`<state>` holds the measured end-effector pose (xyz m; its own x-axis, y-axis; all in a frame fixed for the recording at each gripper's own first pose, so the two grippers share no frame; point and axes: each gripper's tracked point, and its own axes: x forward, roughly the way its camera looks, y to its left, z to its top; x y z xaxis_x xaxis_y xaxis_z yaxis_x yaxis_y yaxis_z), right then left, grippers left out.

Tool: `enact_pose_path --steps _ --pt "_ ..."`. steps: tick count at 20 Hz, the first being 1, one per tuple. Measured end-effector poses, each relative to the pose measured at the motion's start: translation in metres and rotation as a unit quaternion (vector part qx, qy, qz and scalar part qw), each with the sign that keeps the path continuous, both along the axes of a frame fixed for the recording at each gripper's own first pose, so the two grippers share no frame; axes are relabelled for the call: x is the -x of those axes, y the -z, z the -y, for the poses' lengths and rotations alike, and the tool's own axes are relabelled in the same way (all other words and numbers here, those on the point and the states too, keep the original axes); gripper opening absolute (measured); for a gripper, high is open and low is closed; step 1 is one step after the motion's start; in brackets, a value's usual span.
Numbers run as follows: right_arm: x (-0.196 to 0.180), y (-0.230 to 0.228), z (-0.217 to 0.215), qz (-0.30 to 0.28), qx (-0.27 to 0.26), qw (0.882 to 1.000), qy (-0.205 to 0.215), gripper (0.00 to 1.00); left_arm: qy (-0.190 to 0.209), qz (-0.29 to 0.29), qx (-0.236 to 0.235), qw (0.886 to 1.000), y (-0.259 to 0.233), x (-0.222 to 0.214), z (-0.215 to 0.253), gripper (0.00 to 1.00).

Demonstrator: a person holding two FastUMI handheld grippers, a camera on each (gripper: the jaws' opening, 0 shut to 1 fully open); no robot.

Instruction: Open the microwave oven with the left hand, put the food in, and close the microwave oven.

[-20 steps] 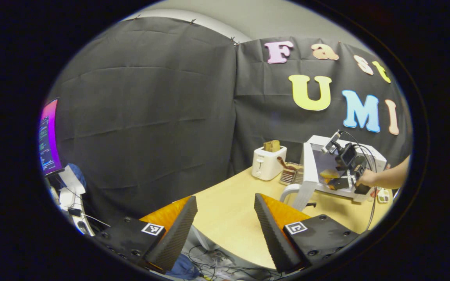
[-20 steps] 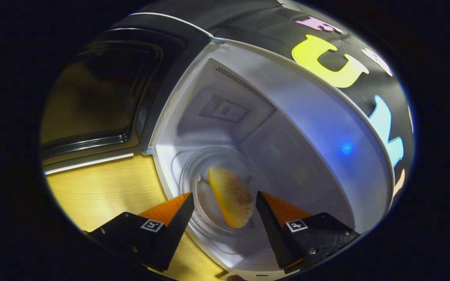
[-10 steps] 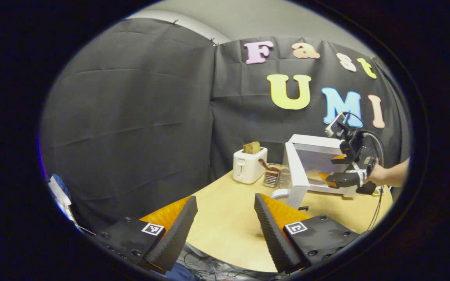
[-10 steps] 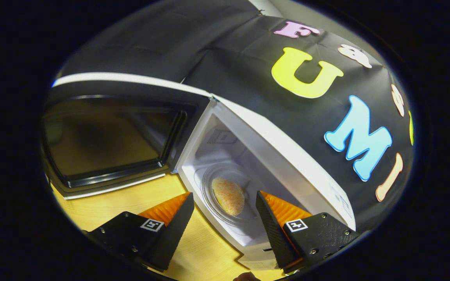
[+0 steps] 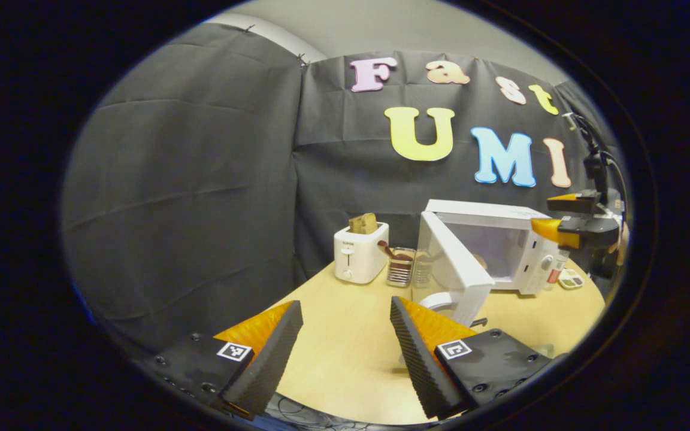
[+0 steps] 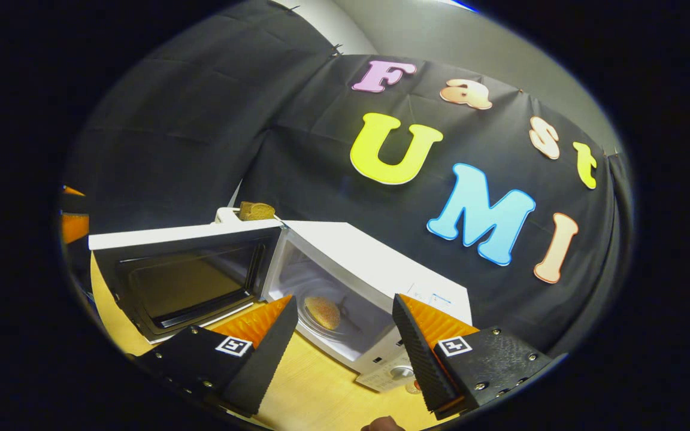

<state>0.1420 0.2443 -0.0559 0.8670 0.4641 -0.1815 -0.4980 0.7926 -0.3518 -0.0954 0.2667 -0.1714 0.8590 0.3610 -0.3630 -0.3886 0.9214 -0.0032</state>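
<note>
Microwave oven [image 5: 501,239] standing at the far right of the wooden table [image 5: 345,359], its door [image 5: 453,263] swung wide toward the near left and hinged on the oven's left edge. Food [image 6: 321,312], a round browned piece, resting on the glass turntable [image 6: 330,326] inside the cavity, clear of both grippers. Right gripper [image 6: 341,341] empty, fingers spread apart, raised above and in front of the oven's opening, looking down into it; seen from the left gripper view [image 5: 566,218] at the far right, level with the oven's top. Left gripper [image 5: 345,347] likewise empty with fingers parted, low over the near edge of the table, well apart from the oven. Open door lying ahead and to the right of the left gripper, its outer face and white handle [image 5: 438,297] turned toward that gripper, its long edge running from the near left back to the hinge. Closing judged to call for a push on the door's free end, sweeping it rightward and away until shut. Toaster [image 5: 360,251] with a slice of bread and a small rack [image 5: 402,272] standing just left of the door, near enough to mind during the reach.
</note>
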Motion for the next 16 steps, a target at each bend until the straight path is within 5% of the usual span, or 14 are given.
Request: enact_pose_path --steps 1,5,12,16 --pt "0.007 -0.006 0.005 0.003 -0.006 1.0 0.006 0.97 0.007 -0.001 0.002 1.0 0.006 -0.004 -0.002 0.98" --pt "0.033 -0.029 0.029 0.008 -0.038 0.998 0.039 0.97 0.046 -0.008 0.011 0.999 0.029 -0.018 0.002 0.75" --pt "0.069 -0.047 0.067 0.019 -0.074 0.993 0.092 0.97 0.101 -0.033 0.013 0.994 0.051 -0.044 0.027 0.08" --pt "0.077 -0.04 0.092 0.003 -0.082 0.989 0.121 0.97 0.122 -0.034 0.016 0.992 0.052 -0.054 0.048 0.07"
